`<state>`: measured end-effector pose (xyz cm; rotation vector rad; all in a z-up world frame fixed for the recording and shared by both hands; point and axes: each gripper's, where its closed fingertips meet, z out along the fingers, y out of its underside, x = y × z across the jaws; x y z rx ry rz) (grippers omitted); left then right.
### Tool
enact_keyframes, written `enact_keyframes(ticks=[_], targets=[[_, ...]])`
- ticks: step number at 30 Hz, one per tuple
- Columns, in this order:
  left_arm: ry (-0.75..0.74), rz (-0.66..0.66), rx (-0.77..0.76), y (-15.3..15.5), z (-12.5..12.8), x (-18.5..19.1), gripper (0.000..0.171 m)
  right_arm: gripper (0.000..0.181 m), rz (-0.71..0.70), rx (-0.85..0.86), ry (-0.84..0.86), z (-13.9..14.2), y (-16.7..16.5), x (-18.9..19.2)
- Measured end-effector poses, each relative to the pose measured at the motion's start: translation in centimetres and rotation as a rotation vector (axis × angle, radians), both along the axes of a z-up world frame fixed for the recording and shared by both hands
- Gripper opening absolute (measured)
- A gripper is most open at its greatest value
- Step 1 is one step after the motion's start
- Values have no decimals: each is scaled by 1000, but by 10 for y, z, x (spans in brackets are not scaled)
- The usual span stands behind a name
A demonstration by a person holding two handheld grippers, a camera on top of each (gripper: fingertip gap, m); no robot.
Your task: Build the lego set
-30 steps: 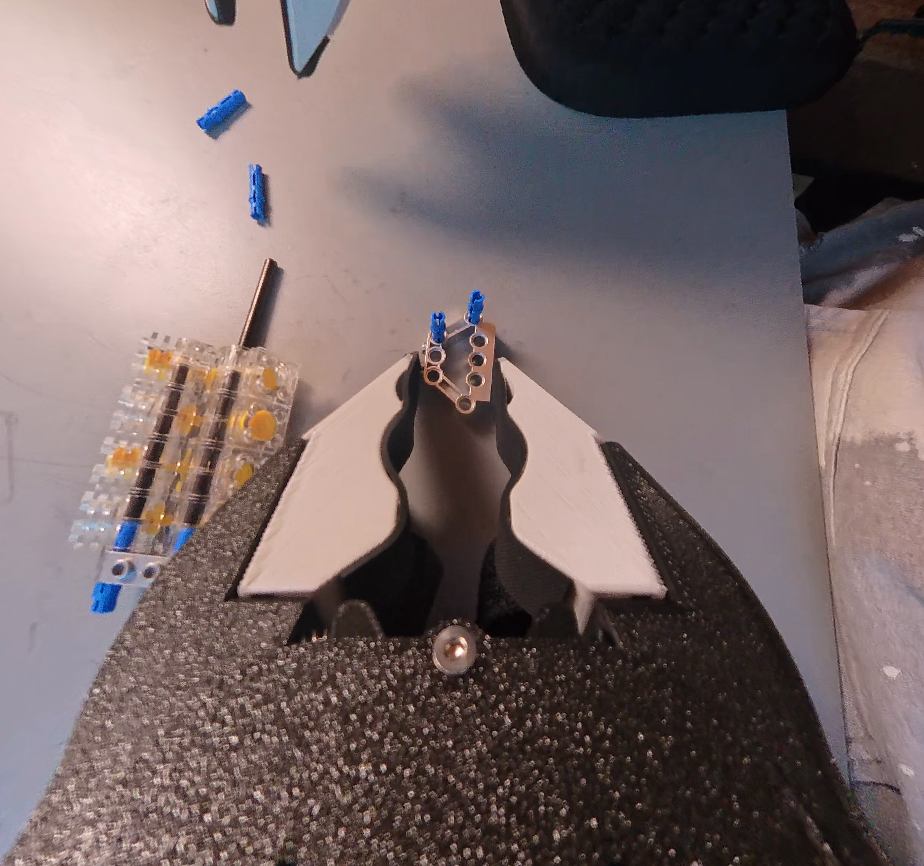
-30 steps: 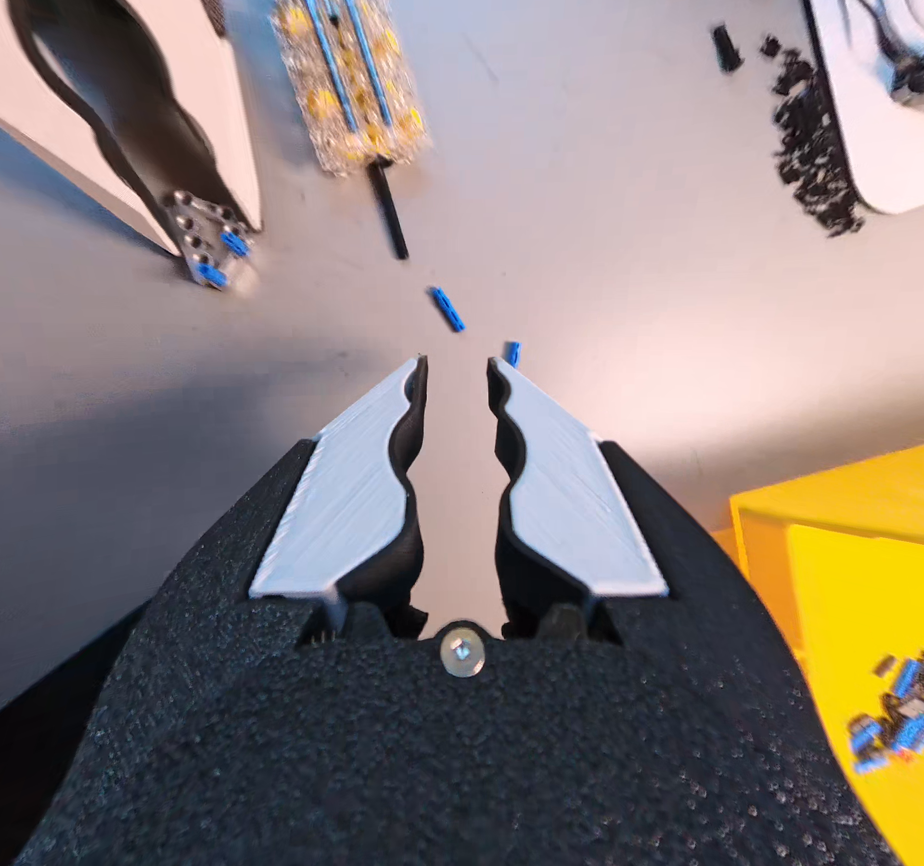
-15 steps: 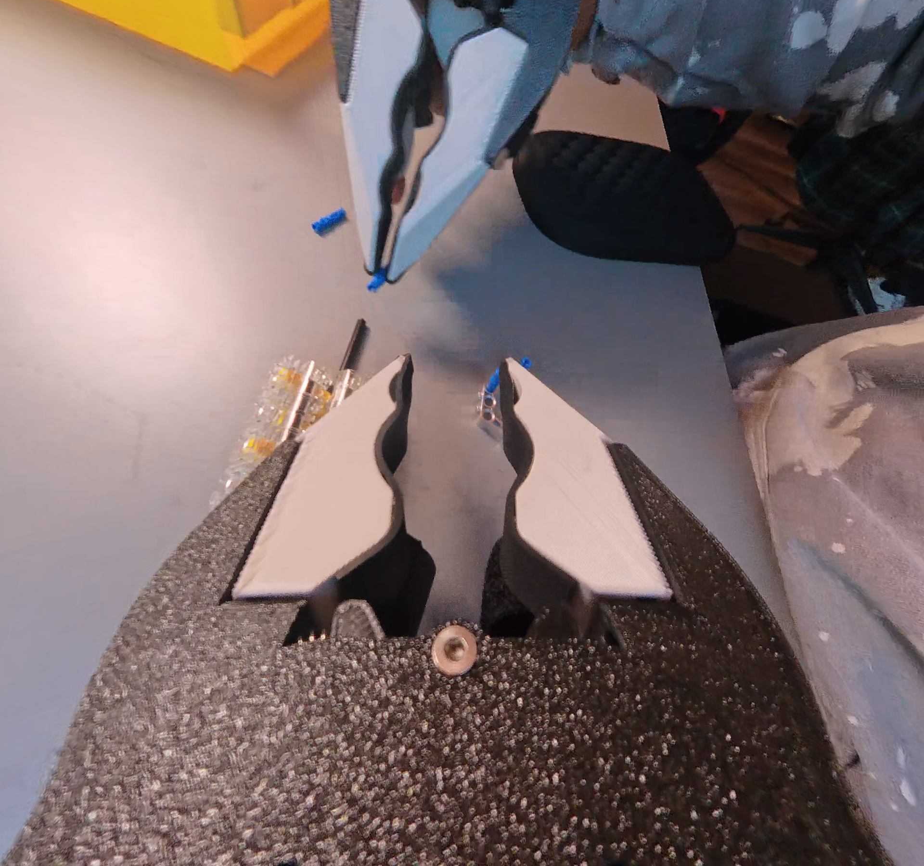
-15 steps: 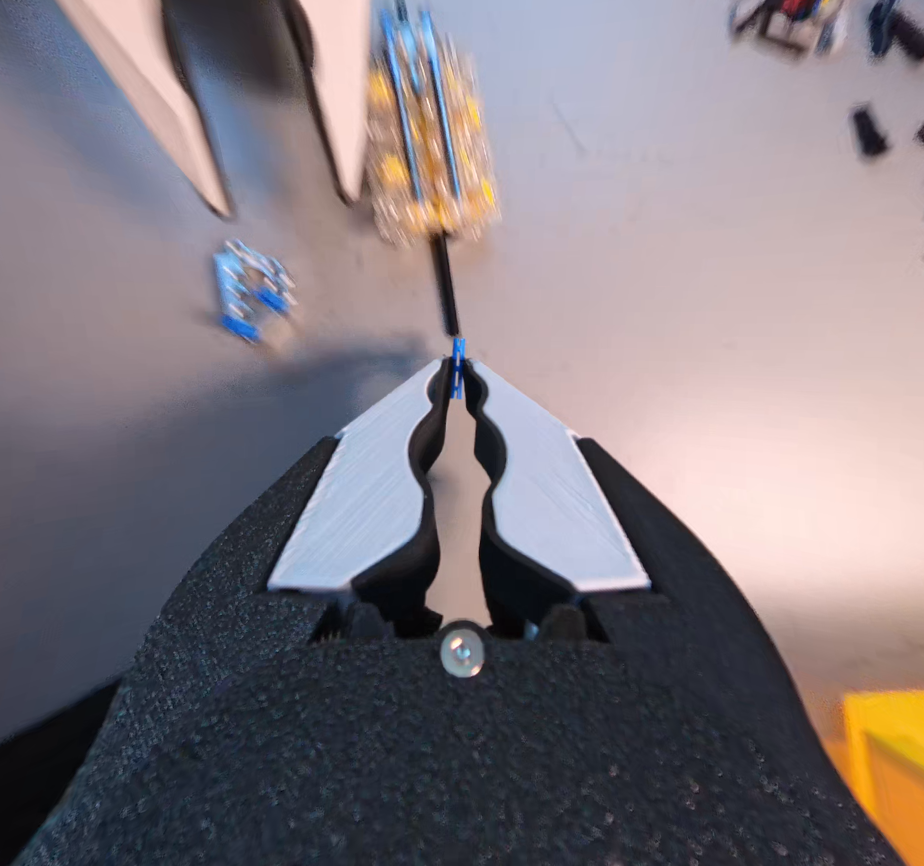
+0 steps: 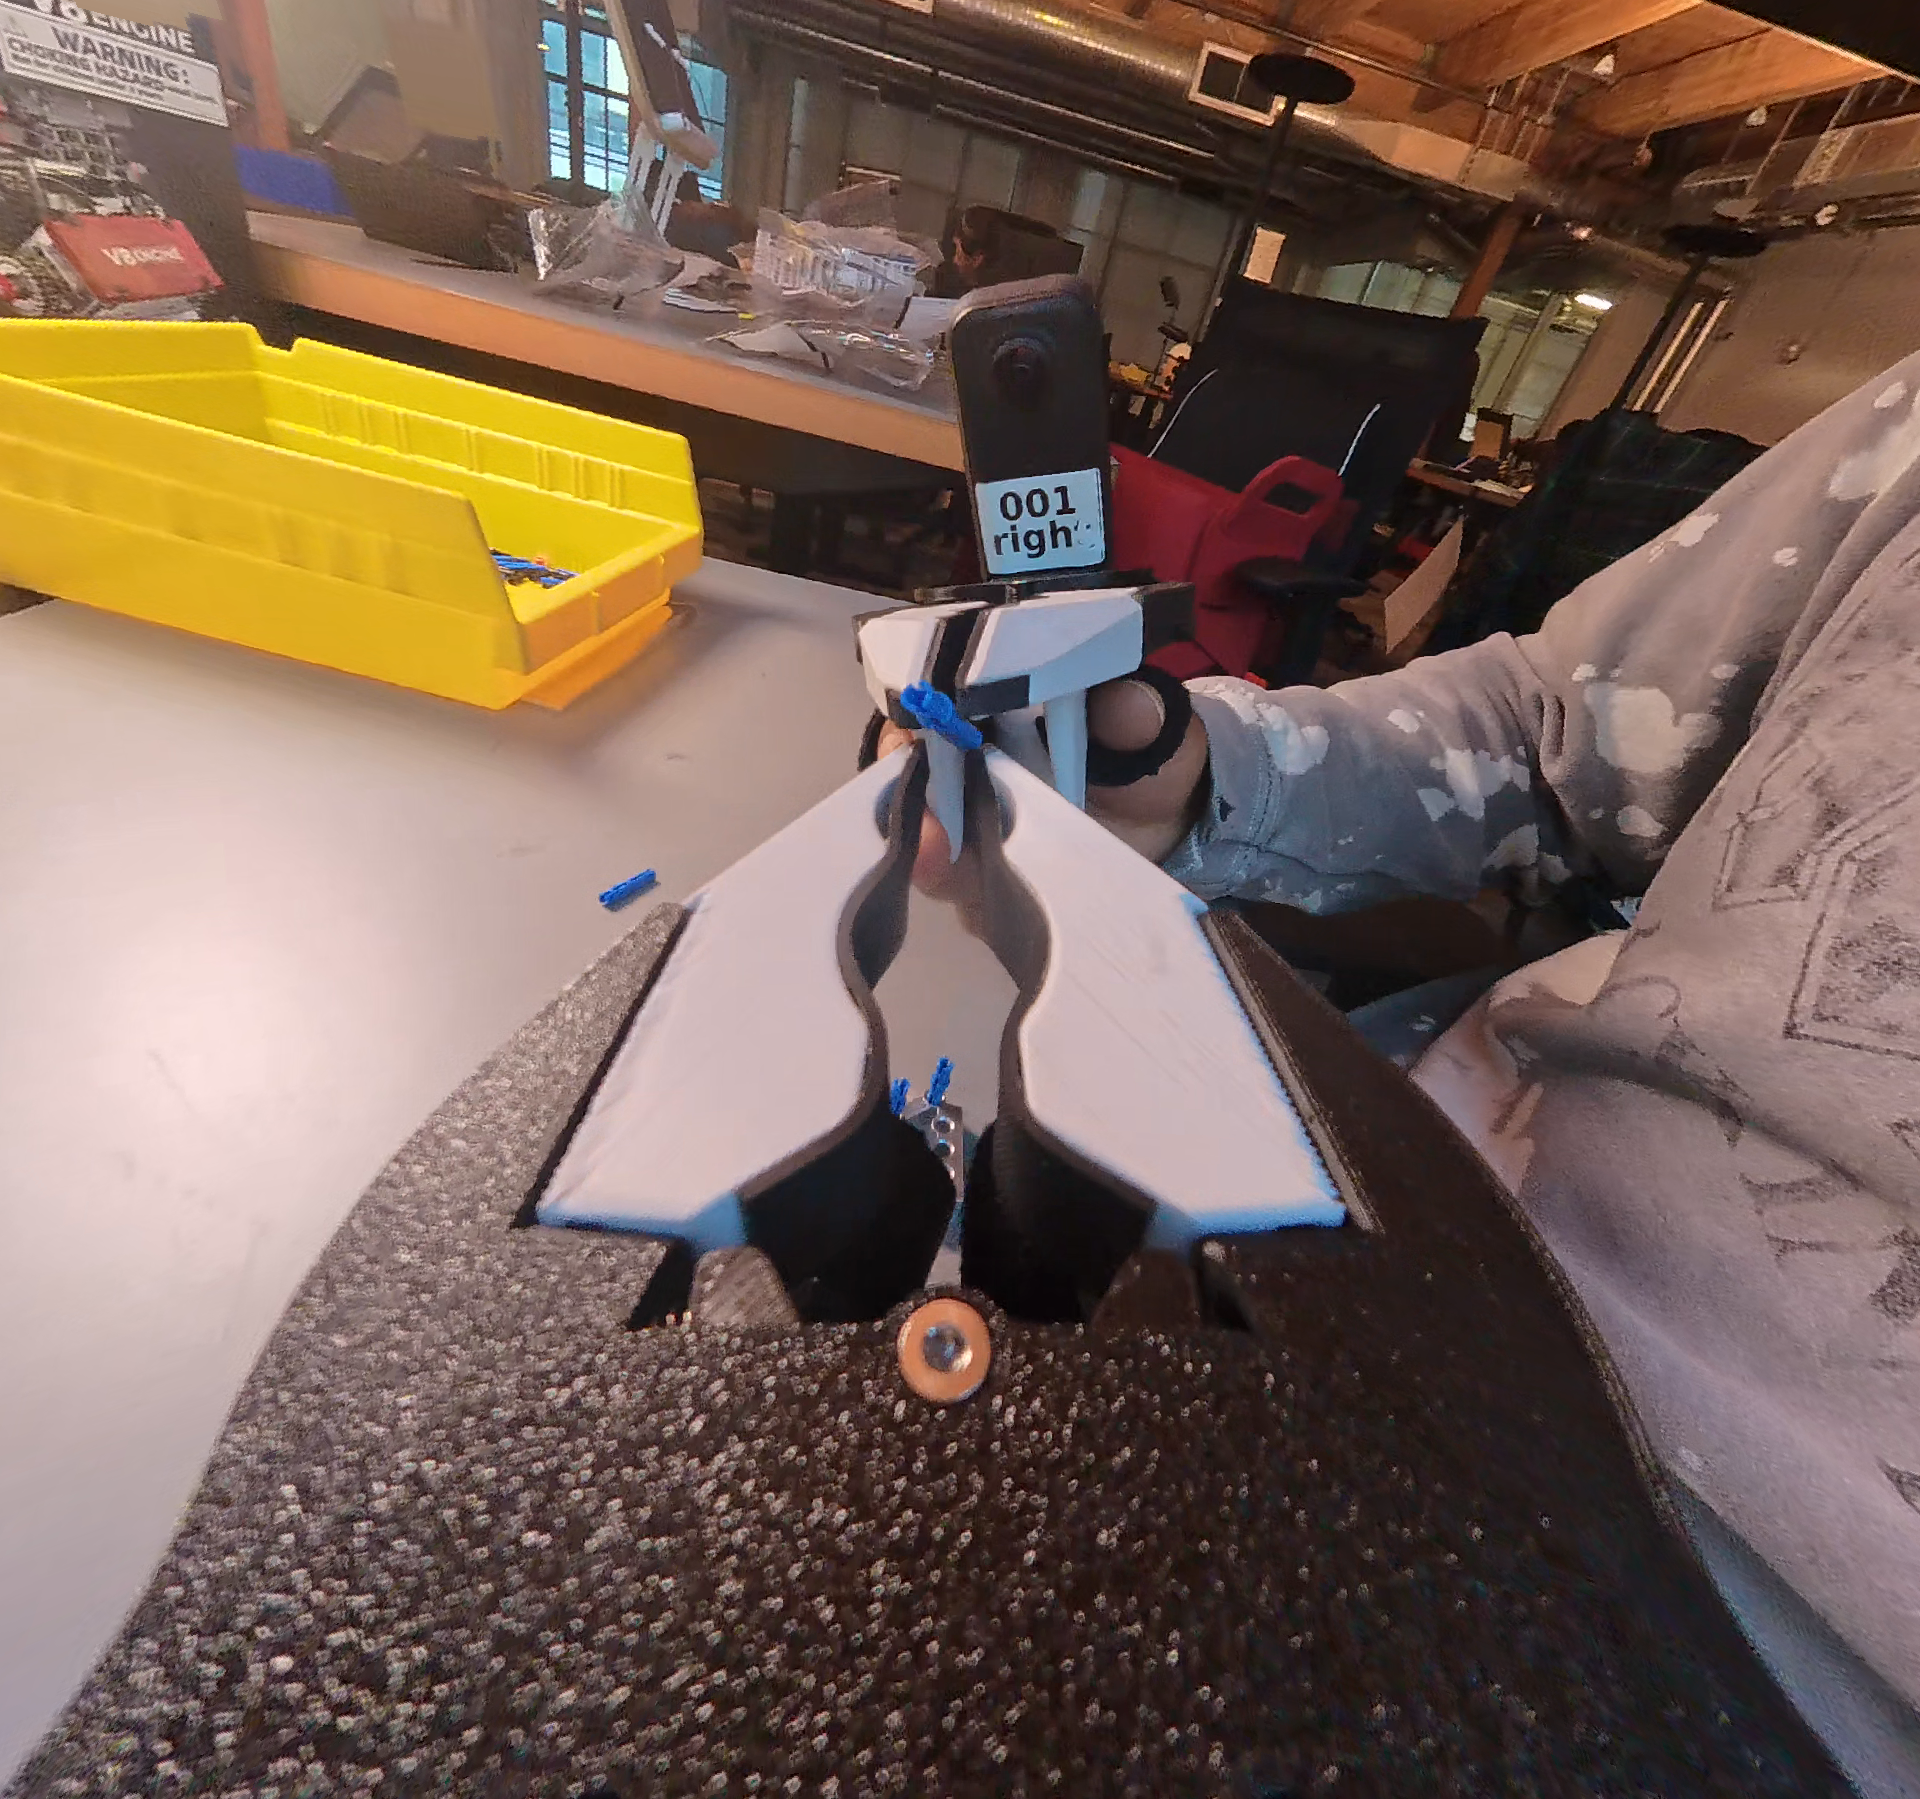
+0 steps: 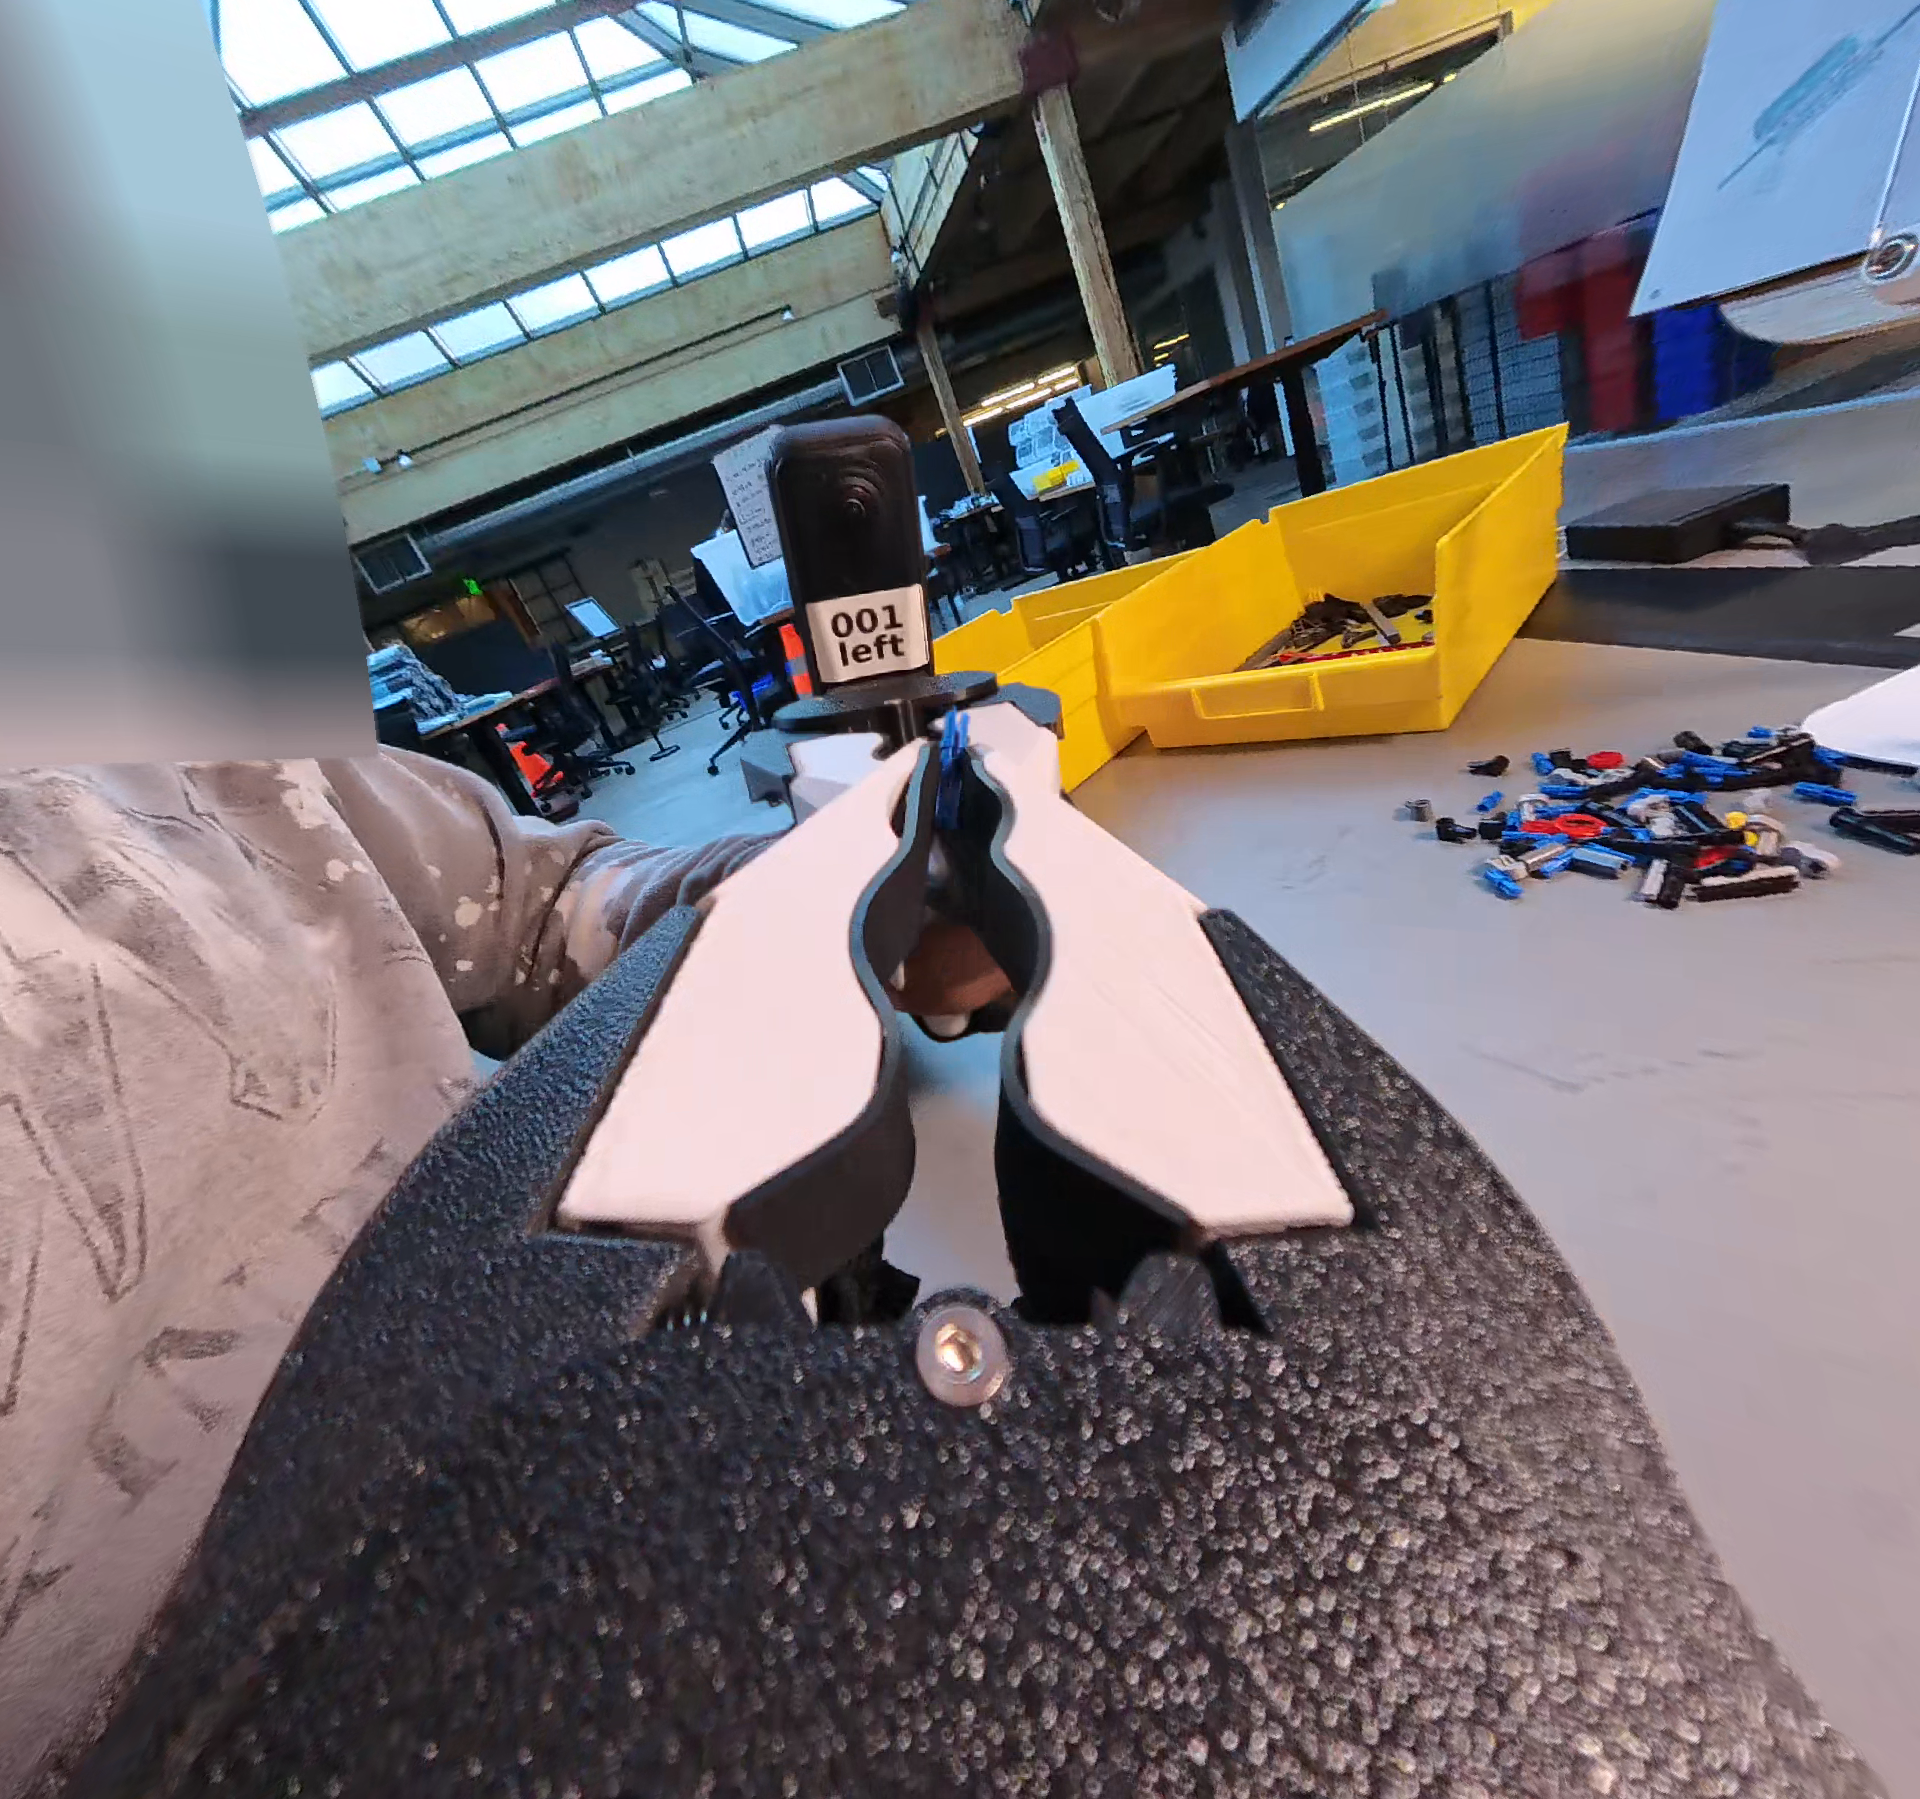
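lifted off the grey table [image 5: 260,918], right gripper [image 6: 951,750] pinching a blue pin [image 6: 949,788], left gripper [image 5: 951,760] narrowly spread, empty

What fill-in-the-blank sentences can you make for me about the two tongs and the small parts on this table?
1. The right tongs are shut on a small ___ pin.
2. The colour of the bin on the table is ___.
3. The grey piece, seen between the fingers of the left tongs, carries ___ blue pins.

Missing words: blue; yellow; two.
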<state>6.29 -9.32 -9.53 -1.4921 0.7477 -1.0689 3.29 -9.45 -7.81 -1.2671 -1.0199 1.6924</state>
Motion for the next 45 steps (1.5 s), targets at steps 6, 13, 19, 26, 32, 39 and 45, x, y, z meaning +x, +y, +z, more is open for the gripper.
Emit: enact_keyframes(ticks=[6, 13, 19, 26, 32, 39, 45], targets=[[16, -14, -3, -2, -1, 1, 0, 2, -23, 45, -42, -6, 4, 10], [-34, -40, -61, -1, -4, 3, 1, 2, -53, 44, -18, -11, 6, 11], [19, -37, -66, 1, -14, 3, 0, 2, -46, 95, -74, -20, 6, 12], [16, -57, -61, 2, -18, 3, 0, 3, -33, 276, -193, -25, 5, 13], [-28, -89, -39, -3, -11, 3, 2, 3, 10, 339, -212, -20, 1, 12], [-46, -102, -4, -7, -4, 2, 0, 8, 68, 412, -259, -12, -4, 9], [-20, -77, 1, -4, -7, 1, 0, 11, 121, 540, -437, -14, -3, 8]])
